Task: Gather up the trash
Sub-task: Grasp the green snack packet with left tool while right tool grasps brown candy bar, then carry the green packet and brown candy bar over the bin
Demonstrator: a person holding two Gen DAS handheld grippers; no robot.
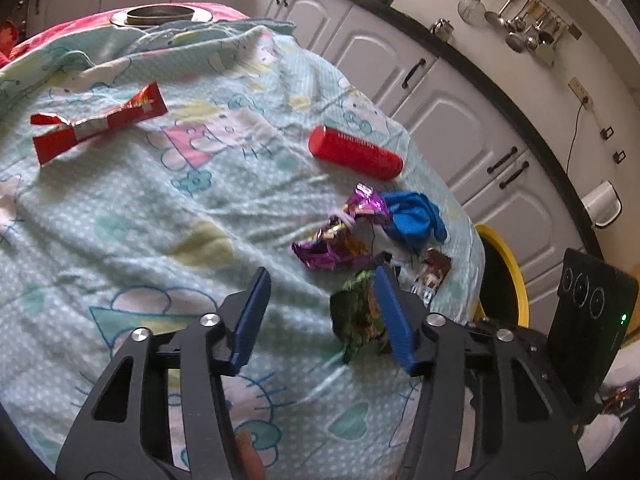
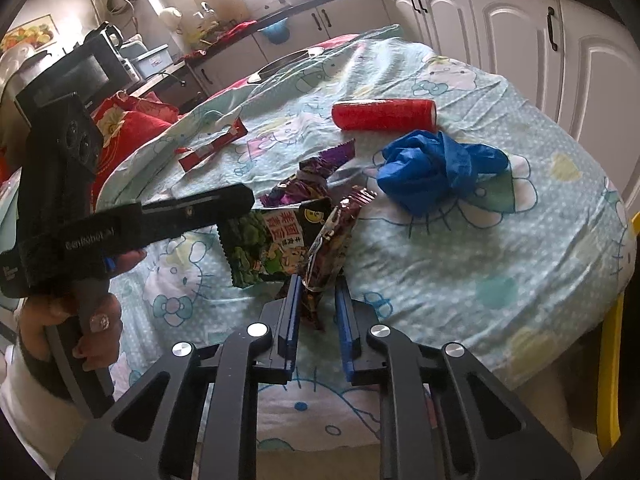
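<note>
On the table's cartoon-print cloth [image 1: 160,220] lie several wrappers. In the left wrist view my left gripper [image 1: 320,276] is open. A crumpled green packet [image 1: 356,320] rests against its right pad, and the left pad stands apart from it. In the right wrist view my right gripper [image 2: 318,280] is shut on a dark red-brown wrapper [image 2: 326,248] that stands up between its pads. Just left of it lies the green packet [image 2: 272,248]. The left gripper's black body [image 2: 192,210] reaches over that packet, held by a hand [image 2: 92,320]. A purple foil wrapper [image 1: 340,236] [image 2: 312,176] lies beyond.
A long red wrapper [image 1: 96,124] [image 2: 212,144] lies at the far left. A red cylinder [image 1: 356,154] [image 2: 384,114] and a blue crumpled glove [image 1: 416,220] [image 2: 436,168] are near the right edge. A yellow-rimmed bin [image 1: 508,264] stands beside the table, with white cabinets [image 1: 440,120] behind.
</note>
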